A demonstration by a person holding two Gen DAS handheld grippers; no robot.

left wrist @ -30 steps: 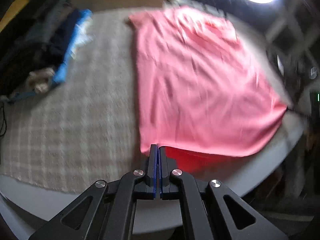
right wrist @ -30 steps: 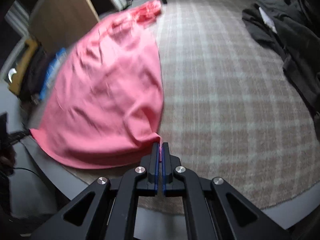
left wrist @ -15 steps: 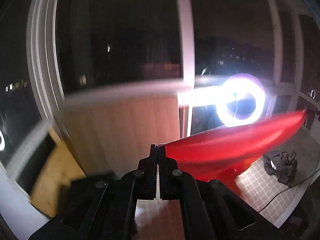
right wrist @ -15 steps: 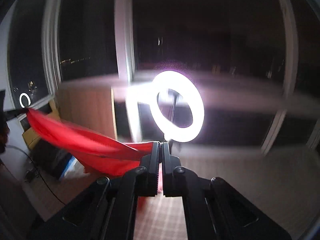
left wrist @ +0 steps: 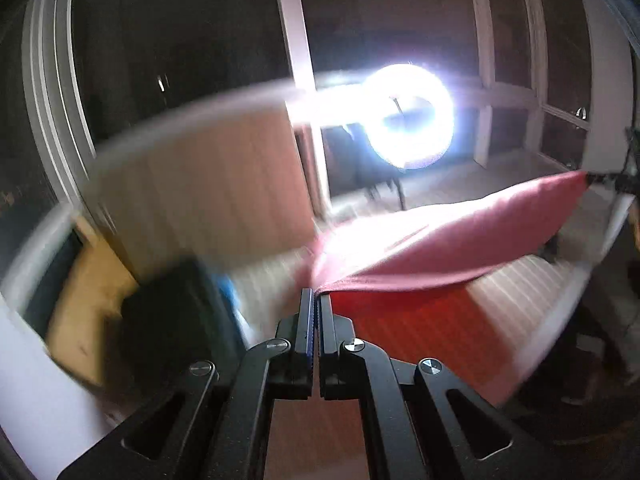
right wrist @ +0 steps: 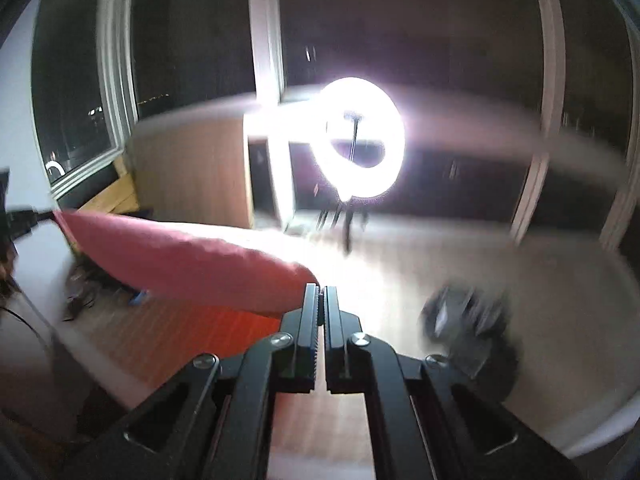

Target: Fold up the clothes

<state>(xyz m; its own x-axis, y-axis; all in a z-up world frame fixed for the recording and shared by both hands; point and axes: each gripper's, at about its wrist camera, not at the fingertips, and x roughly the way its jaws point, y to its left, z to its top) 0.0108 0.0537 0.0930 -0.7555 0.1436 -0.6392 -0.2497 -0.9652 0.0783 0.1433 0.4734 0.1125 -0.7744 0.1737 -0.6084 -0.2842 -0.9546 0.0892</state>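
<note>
One pink garment [left wrist: 448, 240] hung in the air above the checked rug [left wrist: 516, 300], stretched as a long band between the two grippers. Its long axis ran roughly level from one gripper to the other, sagging slightly in the middle, and a red shadow of it fell on the rug beneath. In the left wrist view the left gripper [left wrist: 315, 300] had its jaws pressed together on one corner of the garment, and the cloth reached away to the right, ending in a point at the other gripper's dark tip. In the right wrist view the right gripper [right wrist: 321, 298] likewise pinched a corner, its jaws pressed together, with the cloth [right wrist: 188, 260] running off to the left.

Beyond the garment stood one lit ring lamp [right wrist: 362, 138] on a stand, before dark window panes. One wooden panel [left wrist: 208, 184] lay left of the lamp. One dark heap of clothing [right wrist: 468, 320] rested on the rug to the right of the garment; blur hid its details.
</note>
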